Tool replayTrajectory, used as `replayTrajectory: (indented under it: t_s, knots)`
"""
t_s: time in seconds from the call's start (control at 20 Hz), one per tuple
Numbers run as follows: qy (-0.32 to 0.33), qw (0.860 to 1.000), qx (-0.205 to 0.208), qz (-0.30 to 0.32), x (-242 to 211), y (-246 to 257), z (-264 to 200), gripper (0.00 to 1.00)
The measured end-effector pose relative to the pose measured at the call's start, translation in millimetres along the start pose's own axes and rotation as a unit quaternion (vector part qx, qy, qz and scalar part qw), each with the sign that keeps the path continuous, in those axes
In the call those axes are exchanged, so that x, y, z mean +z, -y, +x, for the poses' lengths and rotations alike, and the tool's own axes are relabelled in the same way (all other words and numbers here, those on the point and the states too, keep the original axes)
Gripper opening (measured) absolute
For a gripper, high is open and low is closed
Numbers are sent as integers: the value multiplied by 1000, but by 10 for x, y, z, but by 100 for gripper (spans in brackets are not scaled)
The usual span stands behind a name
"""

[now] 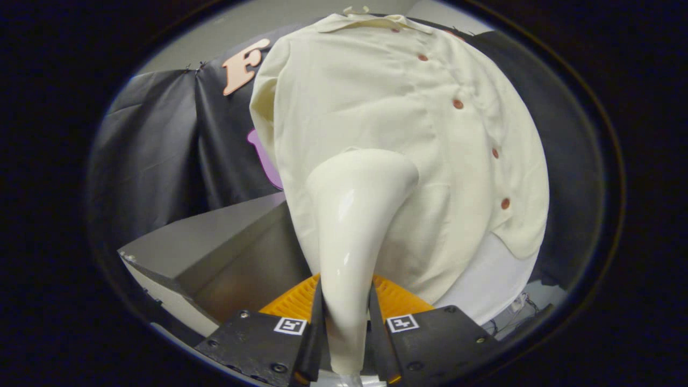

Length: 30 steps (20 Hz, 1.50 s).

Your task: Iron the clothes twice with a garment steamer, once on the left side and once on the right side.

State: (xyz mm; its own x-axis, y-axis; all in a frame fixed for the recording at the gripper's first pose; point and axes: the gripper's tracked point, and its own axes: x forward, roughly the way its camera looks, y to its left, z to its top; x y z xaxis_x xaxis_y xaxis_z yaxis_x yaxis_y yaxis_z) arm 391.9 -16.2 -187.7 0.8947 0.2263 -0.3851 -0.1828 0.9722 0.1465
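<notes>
Ahead of the fingers hangs the cream shirt (408,140) against the booth wall, buttons running down its right half; garment steamer (352,226) stands between the fingers, head tilted up against the shirt's lower left panel; gripper (345,328) clamped on the steamer's handle, both fingers pressing it; looks like the left-side pass; next move likely calls for a steady sweep along that panel, then the right side.

My gripper (344,322): two flat fingers running forward, side by side
My finger mounts: blocky, angular housings, one per finger
My markings: a square coded tag on each mount
My screws: small round heads along the mounts' edges
</notes>
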Motion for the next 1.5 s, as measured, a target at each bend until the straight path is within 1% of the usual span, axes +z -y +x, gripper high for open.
replayTrajectory:
  t_s: [0.25, 0.55, 0.7, 0.8, 0.9, 1.0, 1.1, 1.2, 1.3, 1.5]
  knots:
    - [-8, 999, -16, 51, -380, 300, -17, 40]
    - [-41, 998, -23, 47, -836, 419, -73, 40]
    - [-53, 996, -26, 64, -1080, 493, -108, 40]
    - [-50, 994, -30, 88, -1116, 540, -122, 40]
    - [-57, 995, -39, 75, -1082, 568, -177, 40]
    - [-56, 995, -42, 66, -871, 541, -234, 40]
    - [-34, 997, -40, 62, -502, 557, -354, 40]
    - [-11, 998, -43, 44, -41, 602, -551, 40]
    - [14, 998, -57, 24, 409, 640, -790, 40]
    - [69, 995, -78, -1, 1386, 726, -1134, 40]
